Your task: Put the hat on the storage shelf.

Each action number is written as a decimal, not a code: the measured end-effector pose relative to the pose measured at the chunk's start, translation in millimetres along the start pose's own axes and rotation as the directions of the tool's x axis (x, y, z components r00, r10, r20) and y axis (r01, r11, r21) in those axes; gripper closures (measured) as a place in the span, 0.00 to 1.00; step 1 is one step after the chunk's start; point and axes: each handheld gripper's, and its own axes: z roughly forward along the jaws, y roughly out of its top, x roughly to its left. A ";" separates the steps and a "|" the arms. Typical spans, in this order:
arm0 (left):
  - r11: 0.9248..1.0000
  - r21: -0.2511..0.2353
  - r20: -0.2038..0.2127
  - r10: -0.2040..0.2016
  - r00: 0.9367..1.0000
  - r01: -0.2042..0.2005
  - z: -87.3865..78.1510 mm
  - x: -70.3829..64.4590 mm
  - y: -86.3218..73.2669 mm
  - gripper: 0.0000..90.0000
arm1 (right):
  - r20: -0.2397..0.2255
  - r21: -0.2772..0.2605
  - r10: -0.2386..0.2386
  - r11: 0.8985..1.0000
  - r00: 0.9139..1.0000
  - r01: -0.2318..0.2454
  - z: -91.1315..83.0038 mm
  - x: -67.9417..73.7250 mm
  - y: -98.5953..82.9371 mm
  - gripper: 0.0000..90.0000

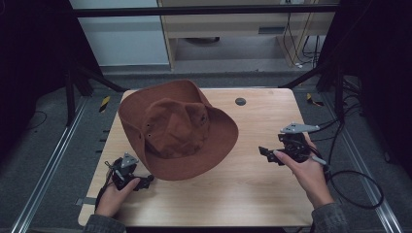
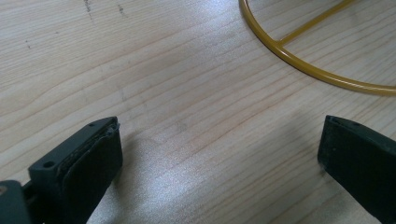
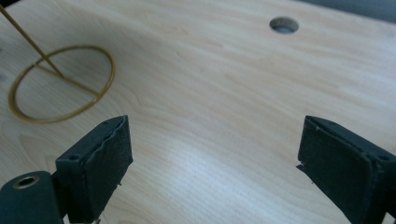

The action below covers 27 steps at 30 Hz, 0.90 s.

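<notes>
Here, a brown wide-brimmed hat (image 1: pixel 177 128) sits raised and tilted over the left-centre of a pale wooden table (image 1: pixel 252 194), its brim overhanging the table's far-left corner at about 11 o'clock and dipping toward the near side at 6 o'clock. In the gripper views a thin yellow wire ring (image 3: pixel 60 84) lies flat on the wood with a slim rod rising from it; whether the hat rests on it cannot be told from the high view.

At about 7 o'clock from the hat, the left gripper (image 1: pixel 145 181) rests low on the table just beside the brim's near edge, held in the person's left hand (image 1: pixel 114 196). Its own view shows the jaws spread wide with bare wood between them, and the ring's curve (image 2: pixel 299 63) lies ahead at 1 o'clock.

At 3 o'clock from the hat, well apart from the brim, the right gripper (image 1: pixel 265 153) is held in the right hand (image 1: pixel 303 170) above the table, pointing toward the hat. Its jaws also stand wide apart and hold nothing.

A broad stretch of bare wood lies between the brim and the right gripper, and along the table's near edge. A small round hole (image 1: pixel 240 101) sits near the far edge at 12 o'clock, close to the brim. Cables (image 1: pixel 357 191) trail off the right edge onto the grey floor.
</notes>
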 end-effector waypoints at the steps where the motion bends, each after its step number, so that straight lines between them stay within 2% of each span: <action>1: 1.000 -0.001 0.000 0.000 1.000 0.000 0.0 0.0 0.0 0.00 | -0.007 0.004 0.006 1.000 1.000 -0.006 3.0 0.4 -3.4 0.11; 3: 1.000 0.000 0.000 0.000 1.000 0.000 0.0 0.0 0.0 0.00 | -0.011 0.022 0.005 1.000 1.000 -0.005 13.7 2.5 -14.3 0.11; 5: 1.000 0.000 0.000 0.000 1.000 0.000 0.0 0.0 0.0 0.00 | -0.010 0.027 0.006 1.000 1.000 -0.005 16.1 3.1 -16.9 0.11; 6: 1.000 0.000 0.000 0.000 1.000 0.000 0.0 0.0 0.0 0.00 | -0.013 0.035 0.011 0.999 1.000 -0.011 23.7 2.5 -25.6 0.11; 10: 1.000 0.000 0.000 0.000 1.000 0.000 0.0 0.0 0.0 0.00 | -0.014 0.047 0.028 0.999 1.000 -0.027 33.3 0.7 -37.9 0.11; 11: 1.000 0.000 0.000 0.000 1.000 0.000 0.0 0.0 0.0 0.00 | -0.003 0.056 0.038 0.998 0.999 -0.038 41.1 -2.3 -47.6 0.11; 13: 1.000 0.000 0.000 0.000 1.000 0.000 0.0 0.0 0.0 0.00 | -0.002 0.062 0.044 0.997 0.999 -0.044 43.6 -3.0 -50.5 0.11; 15: 1.000 0.000 0.000 0.000 1.000 0.000 0.0 0.0 0.0 0.00 | 0.010 0.082 0.059 0.995 0.998 -0.059 54.0 -4.8 -61.8 0.11; 20: 1.000 0.001 0.000 -0.001 1.000 0.001 0.2 0.1 0.3 0.00 | 0.028 0.100 0.058 0.993 0.998 -0.061 63.4 -4.9 -70.9 0.11; 23: 1.000 0.003 0.000 0.001 1.000 -0.001 0.4 0.3 0.7 0.00 | 0.047 0.124 0.036 0.991 0.998 -0.042 70.5 -2.1 -76.1 0.10; 26: 1.000 0.003 0.000 0.001 1.000 -0.001 0.7 0.4 1.0 0.00 | 0.086 0.135 -0.022 0.991 0.996 0.010 75.2 4.4 -78.7 0.07; 27: 1.000 0.003 0.000 0.001 1.000 -0.001 0.7 0.4 1.0 0.00 | 0.086 0.135 -0.022 0.991 0.996 0.010 75.2 4.4 -78.7 0.07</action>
